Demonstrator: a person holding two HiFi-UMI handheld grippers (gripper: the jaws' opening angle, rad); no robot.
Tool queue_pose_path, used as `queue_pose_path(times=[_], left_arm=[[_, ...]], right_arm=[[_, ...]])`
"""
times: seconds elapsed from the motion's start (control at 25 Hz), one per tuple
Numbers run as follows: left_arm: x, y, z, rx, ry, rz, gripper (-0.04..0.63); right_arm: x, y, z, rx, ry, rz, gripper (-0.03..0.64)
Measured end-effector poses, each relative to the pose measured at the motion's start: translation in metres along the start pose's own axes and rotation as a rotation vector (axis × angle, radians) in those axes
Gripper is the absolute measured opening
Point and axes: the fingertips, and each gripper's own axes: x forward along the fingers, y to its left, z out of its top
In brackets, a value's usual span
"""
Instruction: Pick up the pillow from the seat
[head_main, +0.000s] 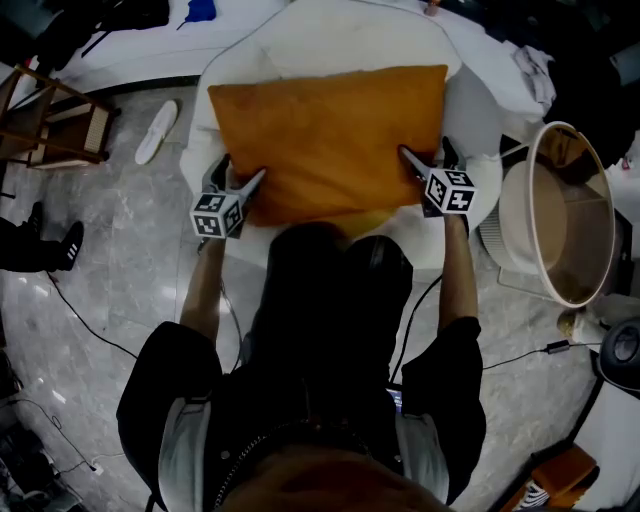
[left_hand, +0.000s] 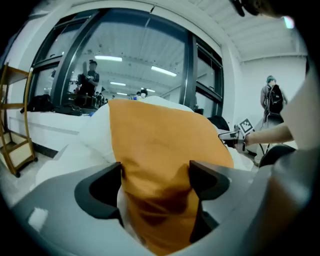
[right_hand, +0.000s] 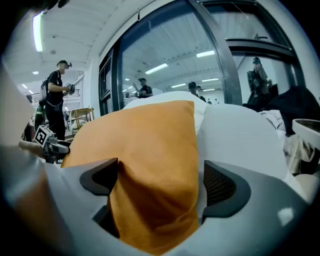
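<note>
1. Polished grey stone flooring (head_main: 120, 300) surrounded a white padded seat (head_main: 470, 110). A wooden rack (head_main: 60, 120) and a white slipper (head_main: 157, 132) lay off to its left, well clear of the work.
2. At the seat's near left corner, the left gripper (head_main: 240, 178) had its jaws spread wide, with the pillow's near left corner lying between them. Cloth filled the gap and brushed both pads, yet nothing looked pinched. The corner was likely chosen because the fabric bunches most easily there.
3. The orange pillow (head_main: 330, 130) lay flat on the seat, reaching almost from the left edge to the right, its far edge near the seat's back. It appeared to rest there under its own weight, not yet lifted.
4. At the near right corner, the right gripper (head_main: 425, 158) also stood with its jaws apart around that corner of the pillow. A sliver of white seat showed between the cloth and one pad, so it had no grip.
5. The mirrored placement probably served a wide, soft load: held at both corners, it should rise level and not droop.
6. A round white tub (head_main: 570, 210) stood just beside the seat's right edge, near enough for a swinging pillow to catch it.
</note>
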Motion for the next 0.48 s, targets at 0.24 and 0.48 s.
queue_pose_path(times=[0.24,0.48], left_arm=[[0.009,0.0,-0.008,-0.026,0.037,-0.053,0.427],[0.019,0.002,-0.012,-0.042,0.06,-0.043,0.425]], right_arm=[[0.016,-0.008,-0.011,0.106,0.045,0.116,0.58],[0.028,-0.012,-0.018,0.124,0.068,0.15,0.592]])
